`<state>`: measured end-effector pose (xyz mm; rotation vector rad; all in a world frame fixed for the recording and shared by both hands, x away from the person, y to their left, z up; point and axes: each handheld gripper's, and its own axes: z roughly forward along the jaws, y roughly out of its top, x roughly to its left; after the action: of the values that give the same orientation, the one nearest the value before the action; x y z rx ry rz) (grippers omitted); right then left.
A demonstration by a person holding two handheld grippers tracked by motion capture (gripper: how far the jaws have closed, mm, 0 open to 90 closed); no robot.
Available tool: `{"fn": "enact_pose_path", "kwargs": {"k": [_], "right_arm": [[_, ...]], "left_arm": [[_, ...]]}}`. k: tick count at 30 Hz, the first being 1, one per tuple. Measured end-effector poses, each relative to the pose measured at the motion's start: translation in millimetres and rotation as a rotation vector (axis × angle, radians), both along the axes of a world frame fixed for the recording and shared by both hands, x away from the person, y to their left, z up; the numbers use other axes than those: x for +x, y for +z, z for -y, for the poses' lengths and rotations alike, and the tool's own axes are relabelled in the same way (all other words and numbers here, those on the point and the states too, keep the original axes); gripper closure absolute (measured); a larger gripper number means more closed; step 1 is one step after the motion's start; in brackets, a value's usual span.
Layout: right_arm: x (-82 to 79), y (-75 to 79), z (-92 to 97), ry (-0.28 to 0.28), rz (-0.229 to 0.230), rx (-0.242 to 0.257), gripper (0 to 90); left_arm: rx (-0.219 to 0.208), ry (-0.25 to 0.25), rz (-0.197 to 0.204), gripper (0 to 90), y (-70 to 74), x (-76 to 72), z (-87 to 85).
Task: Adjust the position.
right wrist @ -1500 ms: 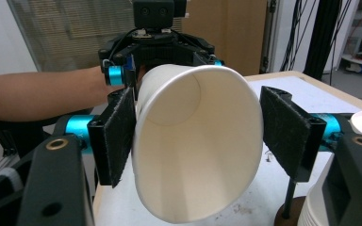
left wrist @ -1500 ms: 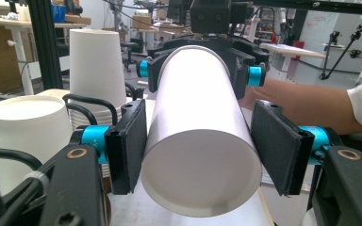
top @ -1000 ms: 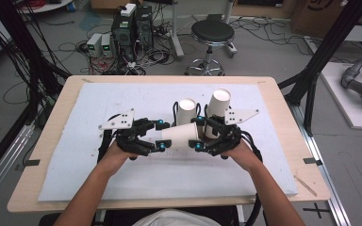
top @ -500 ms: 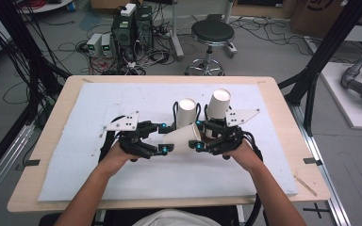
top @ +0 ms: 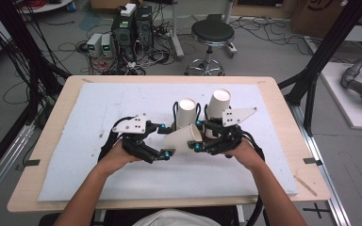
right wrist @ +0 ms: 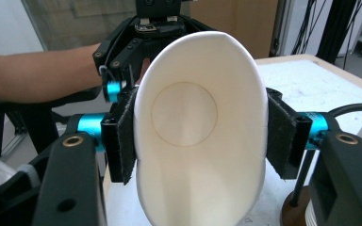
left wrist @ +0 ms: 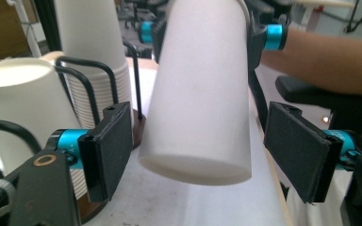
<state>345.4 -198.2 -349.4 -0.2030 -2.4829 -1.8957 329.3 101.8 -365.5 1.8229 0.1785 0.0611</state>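
A white paper cup [top: 183,139] lies on its side in the air between my two grippers. My right gripper [top: 198,135] is shut on its mouth end. In the right gripper view both pads [right wrist: 127,136] press the cup [right wrist: 200,179] so its rim is squeezed into an oval. My left gripper [top: 166,140] has just been opening. In the left gripper view the cup's base [left wrist: 200,94] sits between its pads [left wrist: 111,150] with a gap on each side.
Two stacks of white cups stand in black wire holders just behind the grippers, one [top: 187,113] at the middle and one [top: 218,106] to its right. A white mat [top: 99,108] covers the wooden table. Beyond the table are a stool [top: 212,33] and computer cases.
The left gripper's jaws have spread apart and let go of the cup's base. The right gripper has closed on the cup's rim. Both hands have stayed almost where they were.
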Motion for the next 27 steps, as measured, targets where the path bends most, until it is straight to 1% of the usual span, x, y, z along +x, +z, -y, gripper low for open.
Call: {"fn": "enact_pose_path", "kwargs": {"k": [1,2,4,6,8,9,10,12,14,15,16,18,19,20,21,22,23,24,25,26,27], "right_arm": [[0.3,-0.1,-0.7,-0.001,0.005,-0.004,37.6],[0.3,-0.6,-1.3,0.000,0.003,-0.007,37.6],[0.1,-1.1,-1.9,0.006,-0.003,-0.018,37.6],[0.3,-1.3,-2.1,0.005,-0.005,-0.019,37.5],[0.6,-1.3,-2.4,0.007,-0.009,-0.019,37.1],[0.6,-1.3,-2.5,0.008,-0.012,-0.020,36.8],[0.3,-1.3,-2.8,0.009,-0.020,-0.021,36.3],[1.0,-1.6,-3.3,0.007,-0.019,-0.018,35.0],[1.4,-1.5,-3.3,0.002,-0.027,-0.008,31.4],[1.5,-1.2,-3.3,-0.002,-0.034,0.000,29.4],[1.5,-0.4,-2.9,-0.016,-0.039,0.020,26.9],[0.5,1.6,-1.8,-0.056,-0.022,0.066,19.9],[0.2,3.0,-0.3,-0.075,-0.019,0.092,18.4],[0.5,4.3,1.9,-0.078,-0.023,0.115,18.4],[0.4,5.6,4.2,-0.079,-0.027,0.134,18.4],[0.4,5.6,4.2,-0.079,-0.027,0.134,18.4],[0.3,6.8,6.1,-0.083,-0.026,0.151,18.4],[0.2,7.5,8.4,-0.094,-0.026,0.180,18.4],[0.4,7.3,8.5,-0.101,-0.026,0.190,18.4],[0.4,7.3,8.5,-0.101,-0.026,0.190,18.4],[1.0,5.4,7.9,-0.113,-0.039,0.198,18.4]], "left_arm": [[0.000,0.000,0.000,24.7,0.0,0.0,0.0],[0.014,-0.003,0.002,24.7,-1.5,0.3,1.6],[0.010,0.004,-0.008,24.7,-2.4,0.6,2.0],[0.008,0.007,-0.013,25.5,-3.0,1.5,1.0],[0.006,0.003,-0.020,27.3,-4.3,2.2,0.6],[0.006,0.003,-0.020,29.9,-4.3,2.2,0.6],[0.013,-0.013,-0.013,34.1,-5.5,2.1,1.0],[0.018,-0.017,-0.017,34.3,-6.0,2.5,1.5],[0.010,-0.025,-0.016,34.7,-6.1,2.9,1.4],[-0.002,-0.027,-0.018,34.9,-5.7,2.7,1.2],[-0.008,-0.026,-0.013,34.9,-5.1,3.0,0.4],[-0.026,-0.018,-0.012,34.9,-4.1,3.8,-2.0],[-0.043,-0.010,-0.017,34.9,-3.9,4.2,-3.5],[-0.043,-0.010,-0.017,34.9,-3.9,4.2,-3.5],[-0.079,-0.001,-0.025,35.0,-3.4,5.3,-6.8],[-0.079,-0.001,-0.025,35.0,-3.4,5.3,-6.8],[-0.097,0.002,-0.026,35.0,-3.0,6.2,-8.7],[-0.134,0.004,-0.037,35.1,-2.8,6.8,-10.6],[-0.134,0.004,-0.037,35.0,-2.8,6.8,-10.6],[-0.155,0.005,-0.044,35.0,-3.1,7.2,-11.8],[-0.169,0.006,-0.048,35.1,-3.4,7.6,-12.4]]}}
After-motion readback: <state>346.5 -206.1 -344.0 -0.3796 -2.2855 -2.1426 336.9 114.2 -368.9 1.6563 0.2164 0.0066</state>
